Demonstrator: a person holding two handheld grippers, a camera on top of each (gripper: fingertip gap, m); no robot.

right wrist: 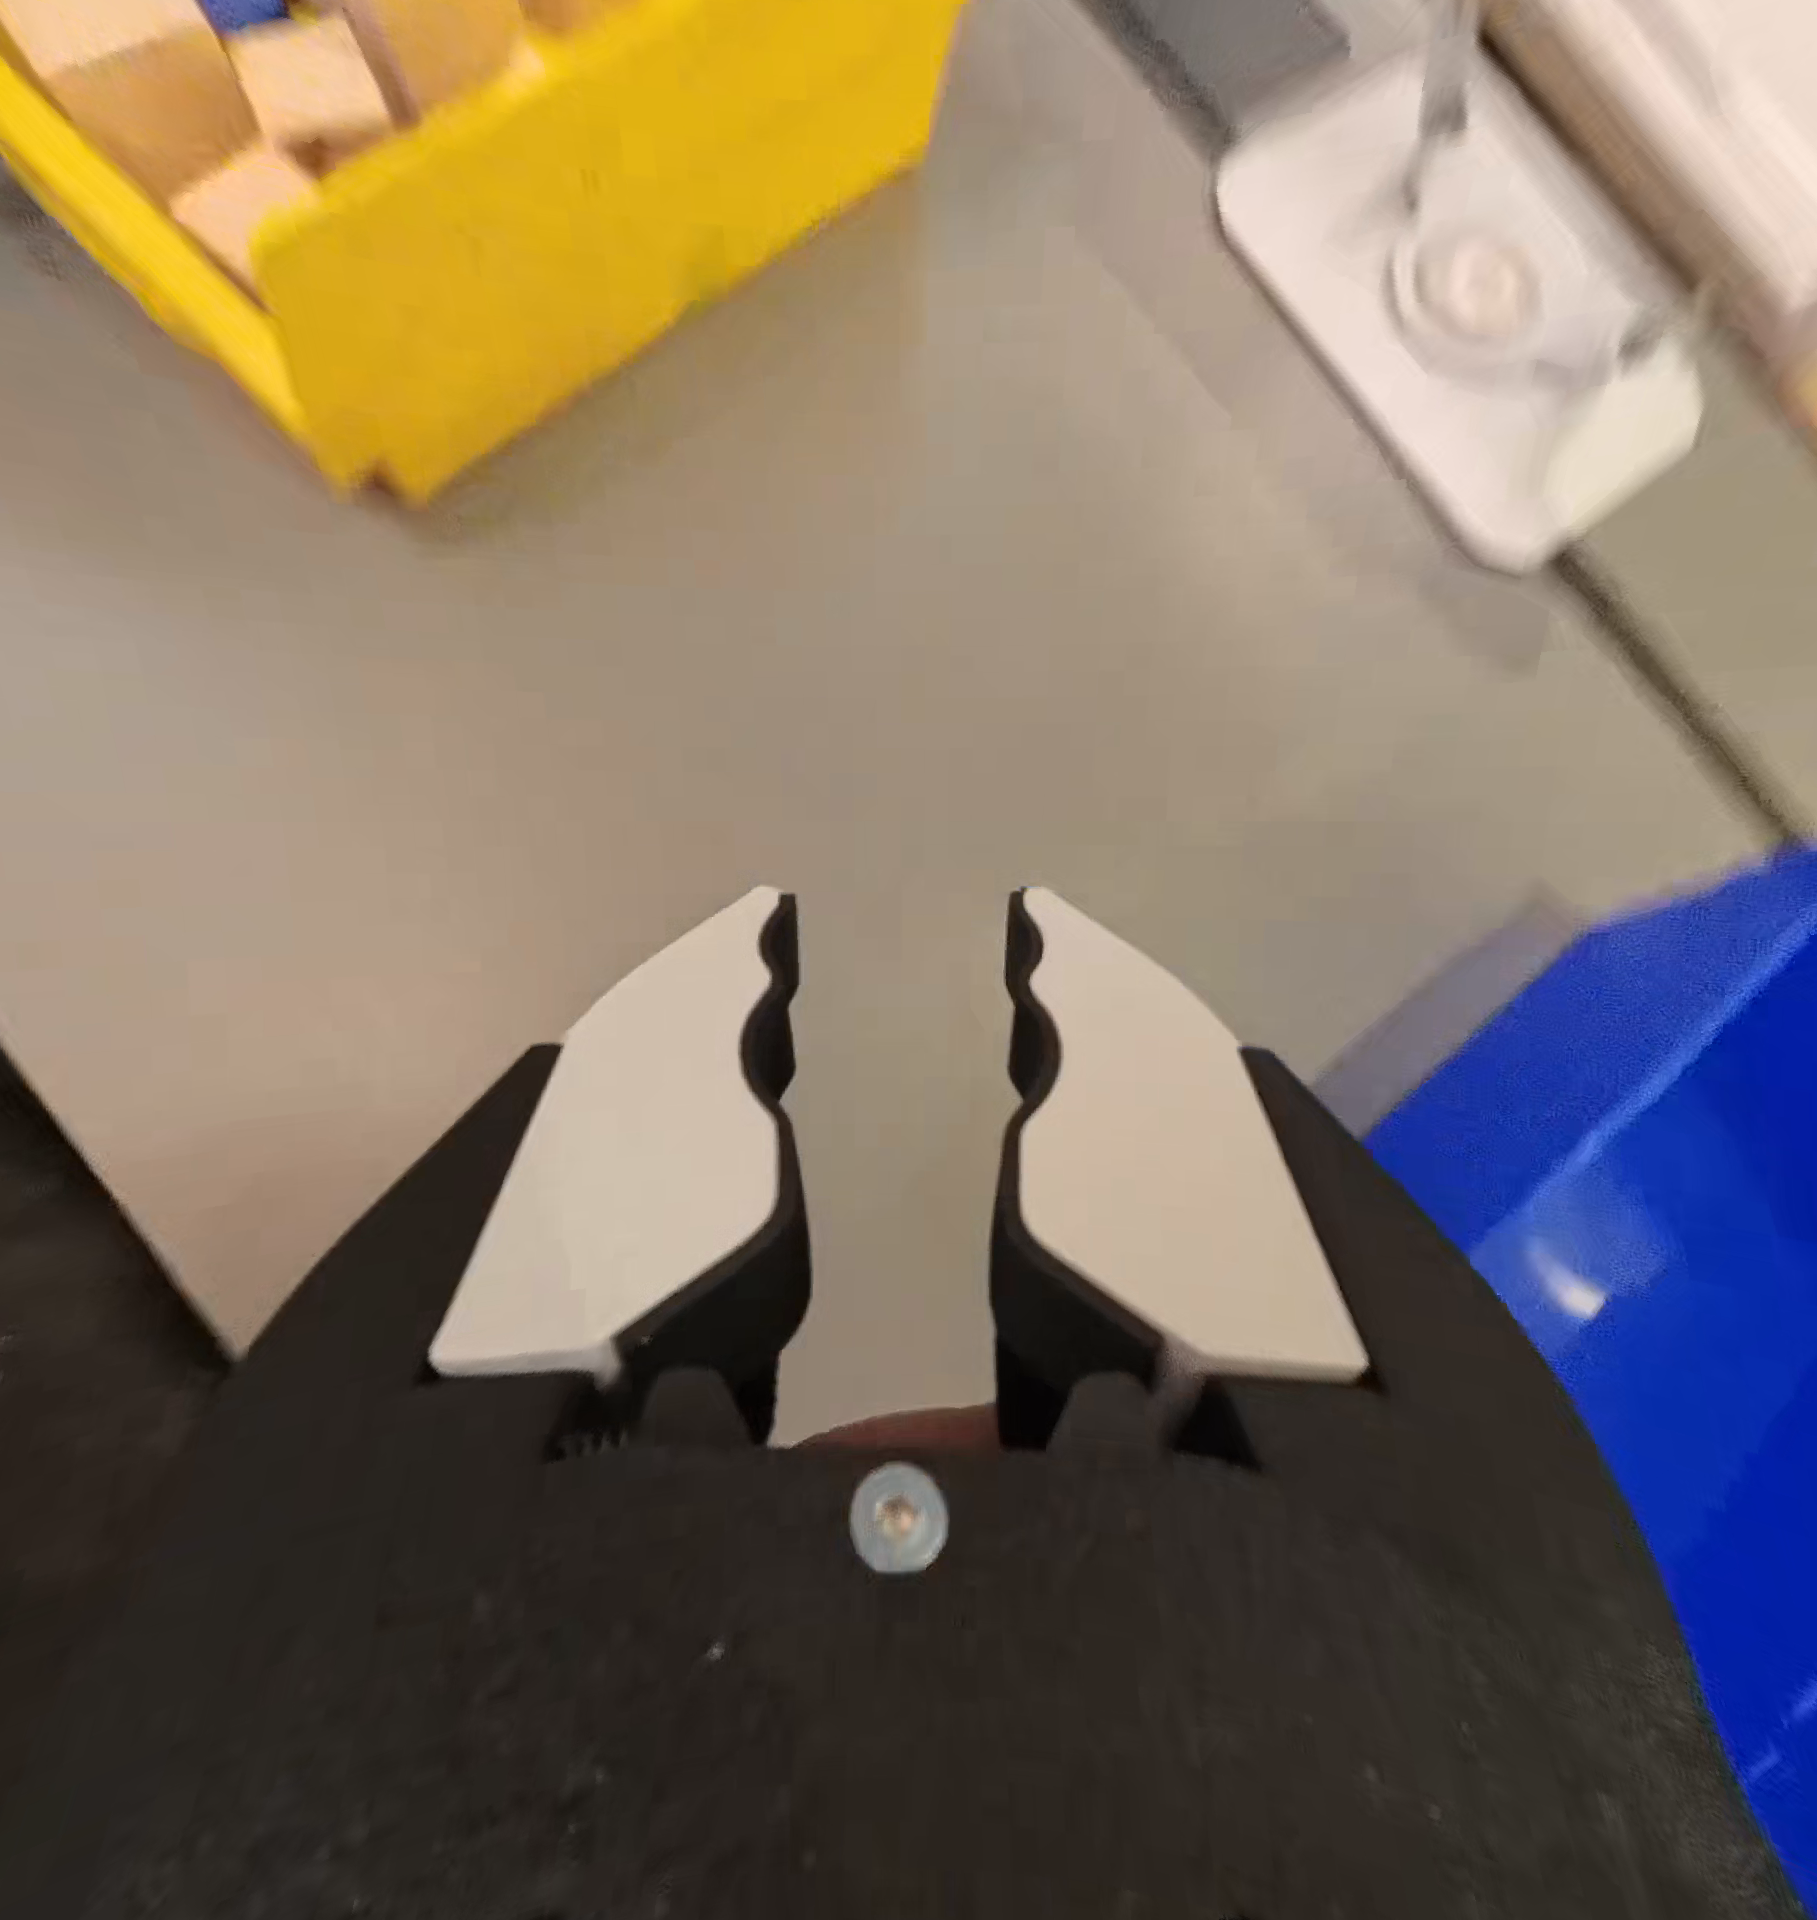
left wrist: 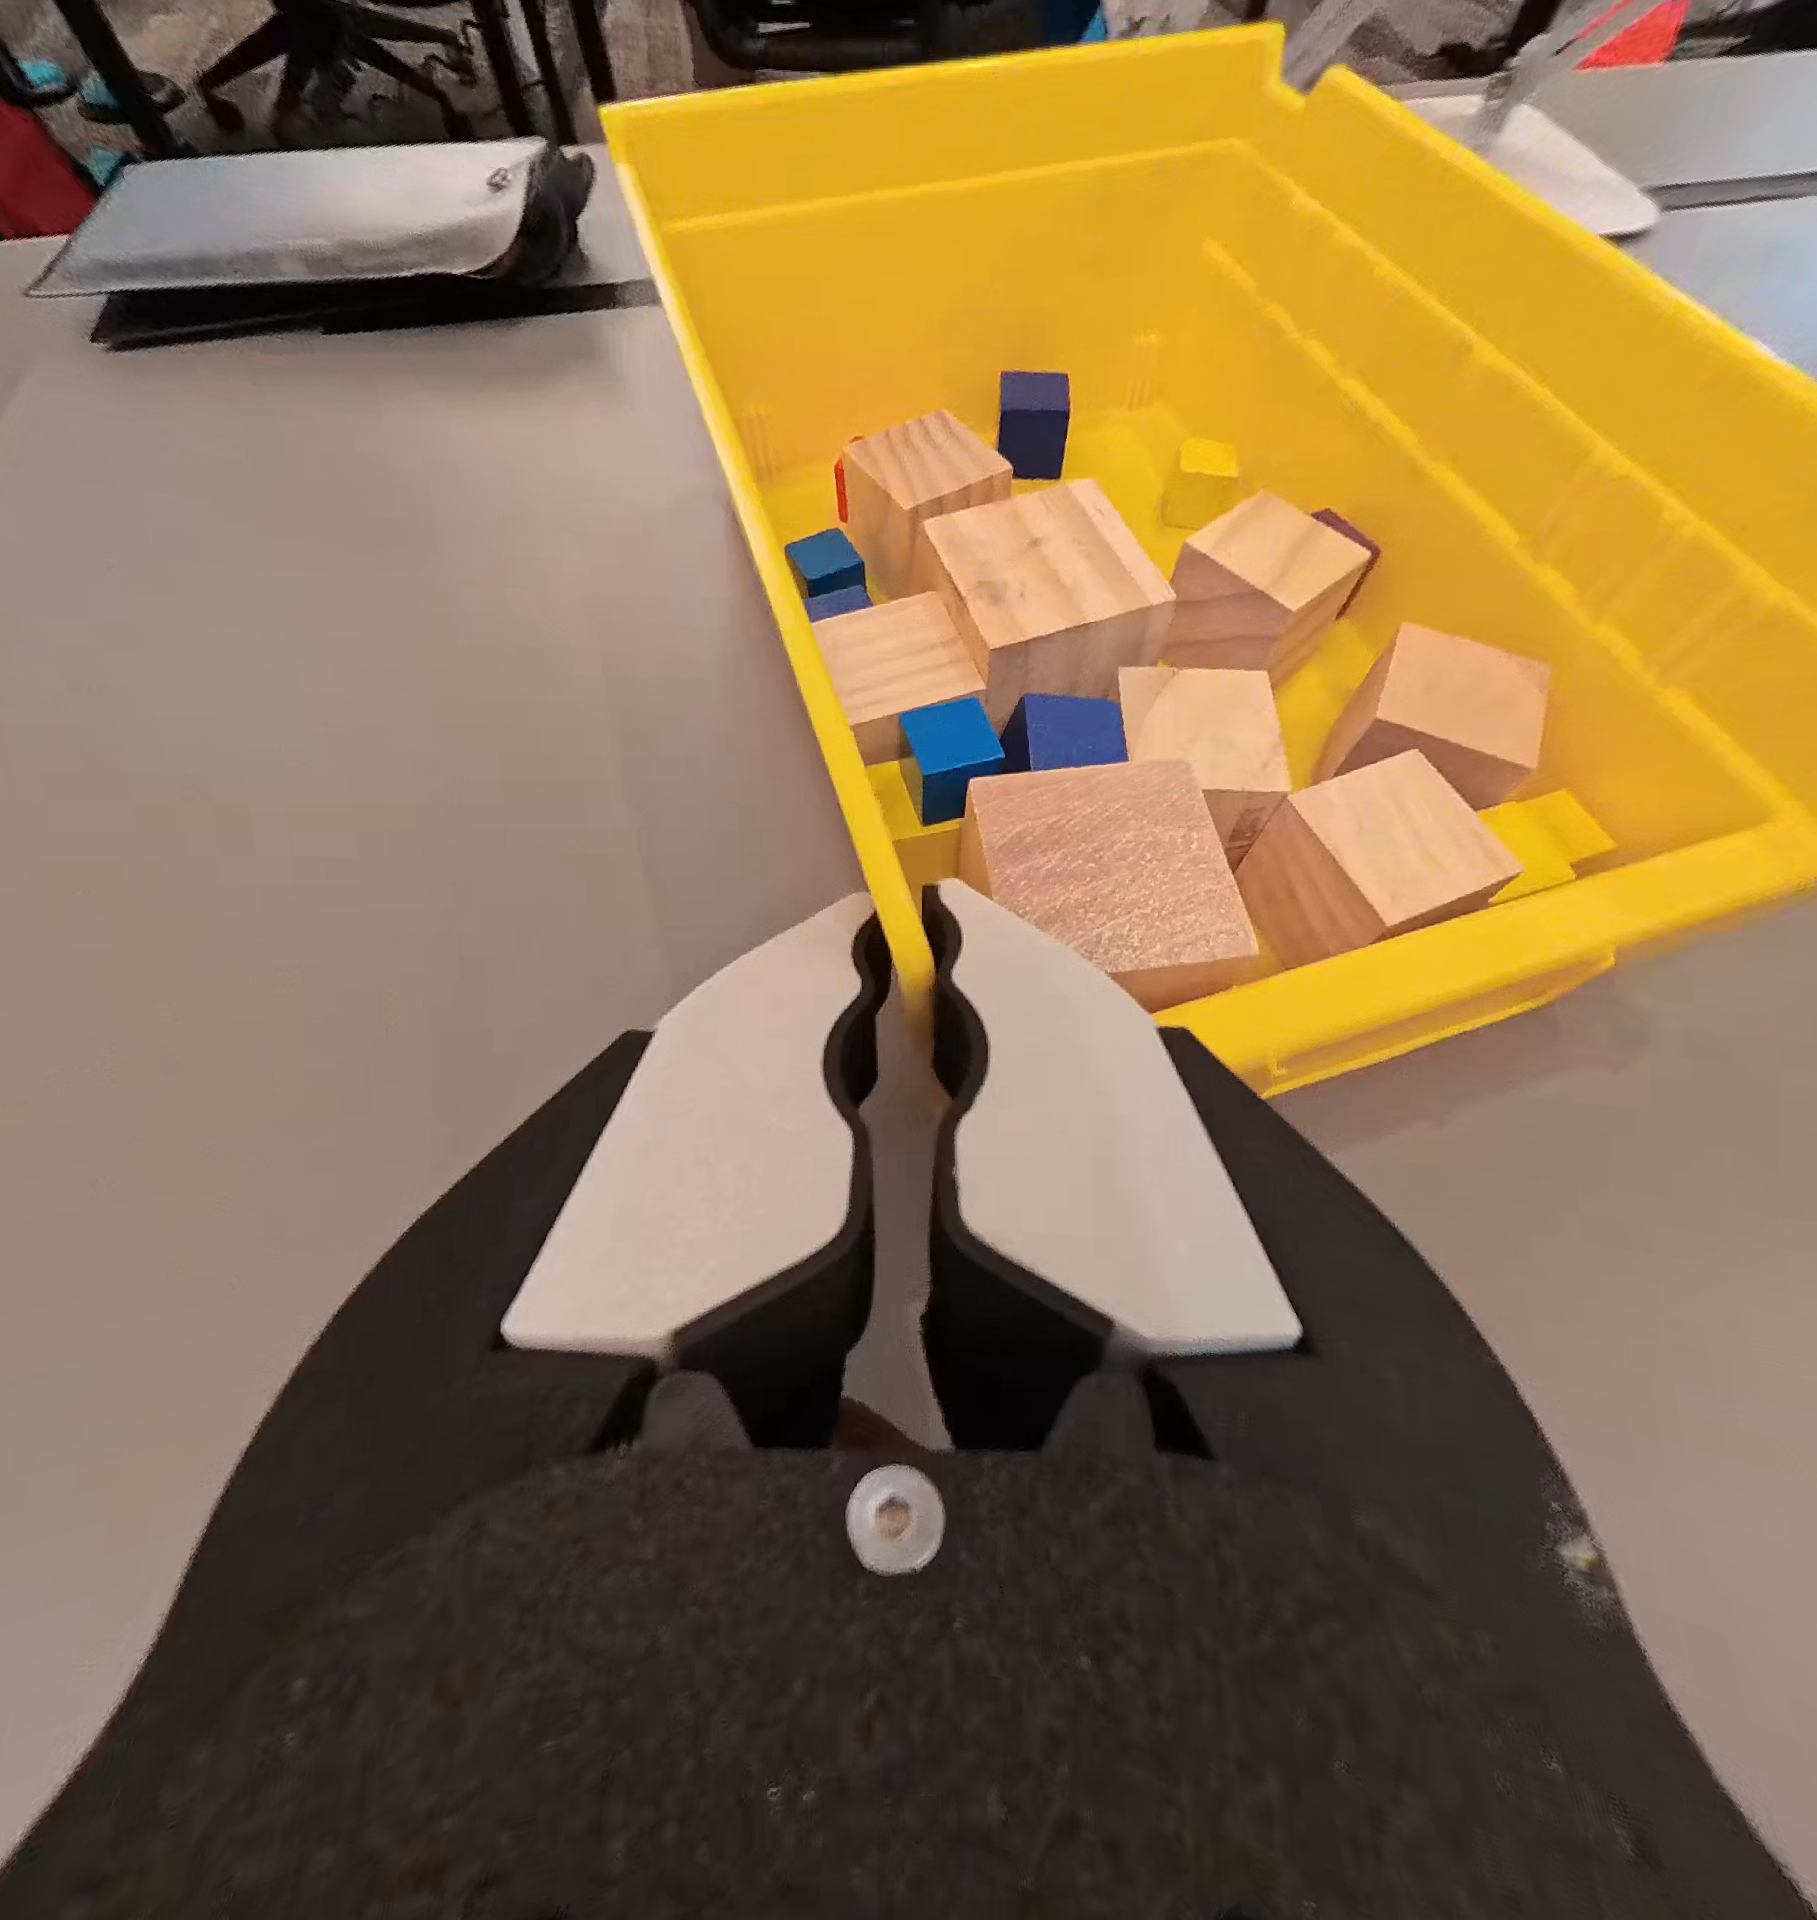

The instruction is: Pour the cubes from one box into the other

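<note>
The smooth yellow plastic box [left wrist: 1247, 260], filled with grainy wooden cubes [left wrist: 1049, 582] and small painted ones, is pinched at its near corner wall by the left gripper [left wrist: 909, 935]. The right gripper [right wrist: 902, 914] is held parted over the matte grey table [right wrist: 675, 675], a glossy blue plastic box [right wrist: 1662, 1195] just to its right.

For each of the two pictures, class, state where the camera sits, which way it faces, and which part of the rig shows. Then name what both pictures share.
Left wrist view: sits on the left hand-held gripper, looking forward over the table at the yellow box of cubes; its fingers pinch the box's near wall.
Right wrist view: sits on the right hand-held gripper, tilted down at the grey table, fingers apart and empty; a blue box lies right.
Shared: the yellow box, cubes and table.
</note>
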